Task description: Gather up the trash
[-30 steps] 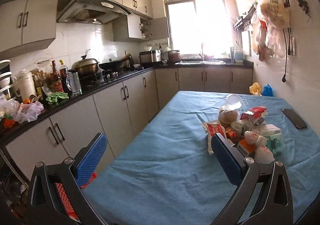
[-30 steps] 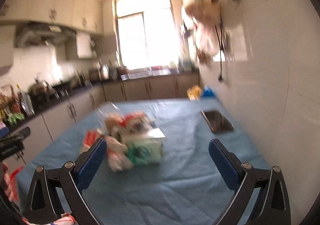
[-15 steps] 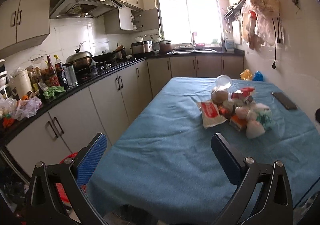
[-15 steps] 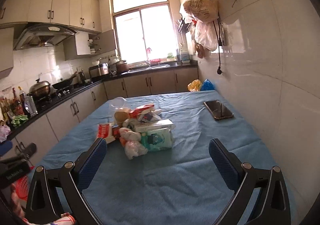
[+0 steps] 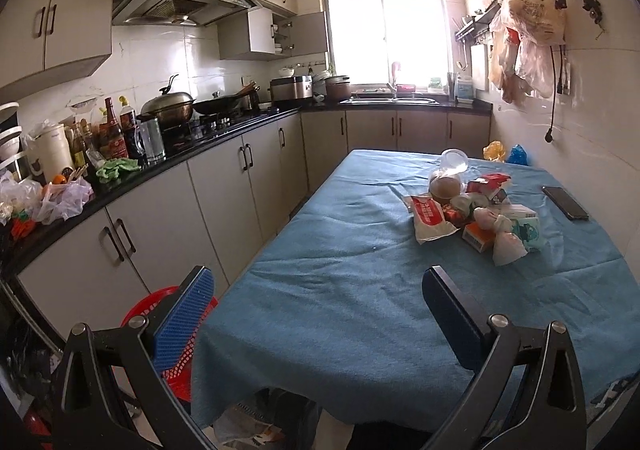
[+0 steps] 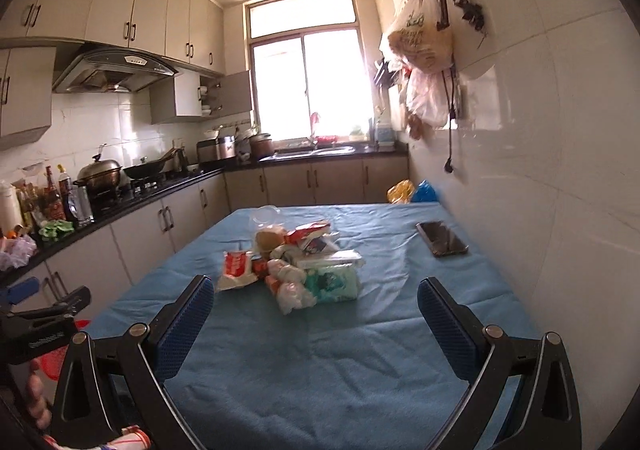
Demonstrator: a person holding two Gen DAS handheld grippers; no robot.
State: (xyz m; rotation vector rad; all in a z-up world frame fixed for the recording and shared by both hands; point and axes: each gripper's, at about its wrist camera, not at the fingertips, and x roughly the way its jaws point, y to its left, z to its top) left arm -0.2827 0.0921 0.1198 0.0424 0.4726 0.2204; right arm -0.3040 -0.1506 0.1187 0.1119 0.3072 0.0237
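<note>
Both grippers were fully spread and held nothing. The left gripper (image 5: 316, 314) hung over the near-left edge of the blue-clothed table (image 5: 340, 310); the right gripper (image 6: 314, 310) hung above it. The mixed heap of wrappers, cartons and knotted bags (image 6: 296, 258) lay mid-table, well apart from both, beside a black phone (image 6: 442, 238).

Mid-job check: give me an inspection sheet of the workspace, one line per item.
Surface: table under a rumpled blue cloth.
Job's things: trash pile of wrappers, cartons and knotted bags mid-table; red basket on the floor at the table's left corner.
Clutter: phone lying flat near the wall.
Grippers: left gripper and right gripper open, empty, short of the pile.
Cables: black cord hanging on the wall.
Surroundings: crowded counter, bags on wall hooks.
</note>
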